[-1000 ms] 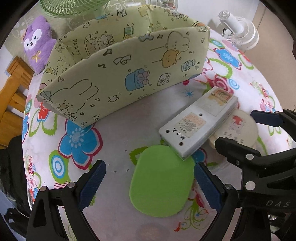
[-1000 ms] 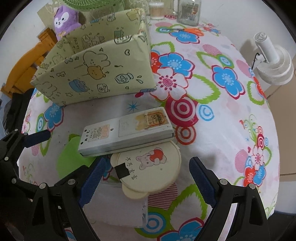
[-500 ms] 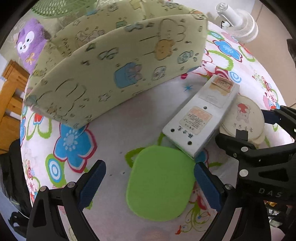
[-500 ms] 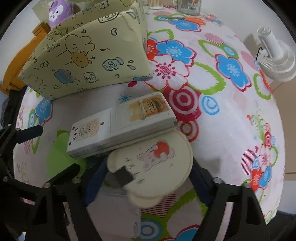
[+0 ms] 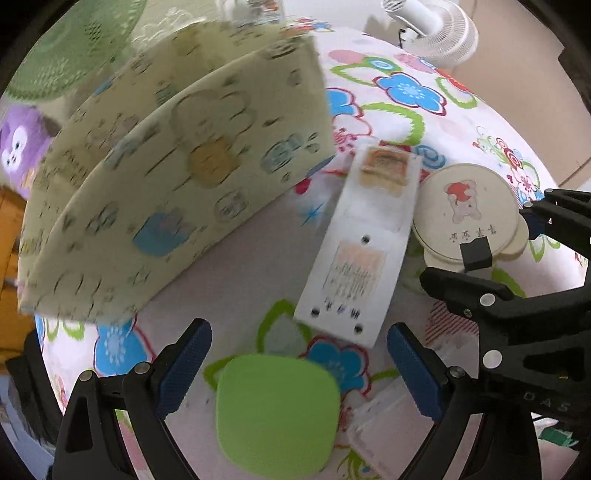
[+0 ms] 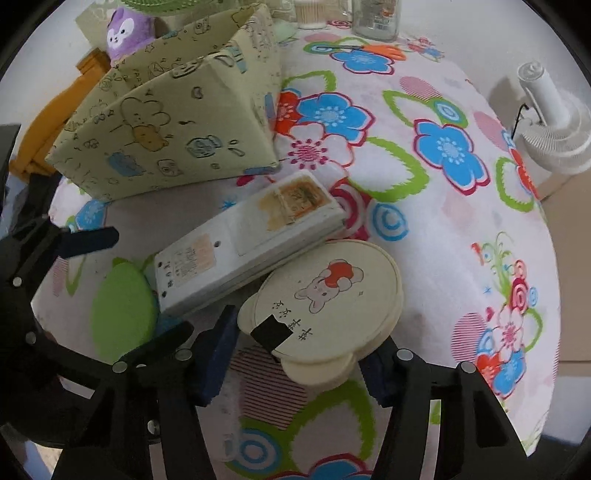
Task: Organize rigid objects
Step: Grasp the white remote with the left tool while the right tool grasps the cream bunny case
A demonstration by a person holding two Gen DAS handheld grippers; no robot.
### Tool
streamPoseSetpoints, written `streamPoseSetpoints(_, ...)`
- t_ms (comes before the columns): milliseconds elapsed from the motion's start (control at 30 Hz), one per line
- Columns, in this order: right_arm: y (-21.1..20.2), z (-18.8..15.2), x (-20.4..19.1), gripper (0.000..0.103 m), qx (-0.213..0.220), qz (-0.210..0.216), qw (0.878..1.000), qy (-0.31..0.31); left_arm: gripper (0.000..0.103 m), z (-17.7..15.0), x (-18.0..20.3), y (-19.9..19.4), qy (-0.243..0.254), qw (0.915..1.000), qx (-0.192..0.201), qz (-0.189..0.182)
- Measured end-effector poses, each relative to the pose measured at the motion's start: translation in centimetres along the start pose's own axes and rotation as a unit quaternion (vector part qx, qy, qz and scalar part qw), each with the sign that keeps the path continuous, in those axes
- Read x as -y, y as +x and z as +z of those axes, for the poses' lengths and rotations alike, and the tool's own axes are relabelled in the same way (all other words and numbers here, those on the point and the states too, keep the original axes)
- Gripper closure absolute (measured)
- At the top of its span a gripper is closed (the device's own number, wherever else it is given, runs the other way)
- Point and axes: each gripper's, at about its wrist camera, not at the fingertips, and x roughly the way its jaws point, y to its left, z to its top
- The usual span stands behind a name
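Observation:
A white remote (image 5: 364, 247) (image 6: 243, 243) lies back side up on the flowered tablecloth. Its near end rests between the fingertips of my left gripper (image 5: 299, 369), which is open above a flat green oval (image 5: 277, 410) (image 6: 123, 314). A cream round case with bear ears (image 6: 325, 299) (image 5: 469, 210) lies right of the remote, touching it. My right gripper (image 6: 297, 362) straddles the case's eared end and its jaws are closing. The left pad (image 6: 219, 350) is at the case's edge, and the right pad is mostly hidden under it. I see no firm grip.
A pale green fabric box with cartoon prints (image 6: 177, 133) (image 5: 166, 192) stands open just behind the remote. A white fan (image 6: 550, 122) stands off the table's right edge. At the back are a purple plush (image 6: 127, 31) and a glass jar (image 6: 376, 18).
The right jaws have narrowed from wide open to close around the cream case. The left gripper has shifted toward the remote, whose near end now lies between its fingertips.

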Motion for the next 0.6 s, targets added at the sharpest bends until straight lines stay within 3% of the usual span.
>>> streamPoseSetpoints(333, -0.2, -0.7, 3.5, 0.027, -0.003, -0.031, 0.998, 0.062, 0.007, 5.0, 3.4, 1.0, 0.022, 0.9997, 0.004, -0.005)
streamPoseSetpoints(500, -0.7, -1.0, 4.0, 0.021, 0.008, -0.036, 0.996, 0.077, 0.018, 6.2, 3.9, 1.4, 0.011, 0.9994, 0.003, -0.033)
streamPoseSetpoints(600, -0.5, -0.5, 4.3, 0.019, 0.009, -0.030, 0.996, 0.085, 0.036, 7.6, 4.1, 1.6, 0.009, 0.9987, 0.007, -0.049)
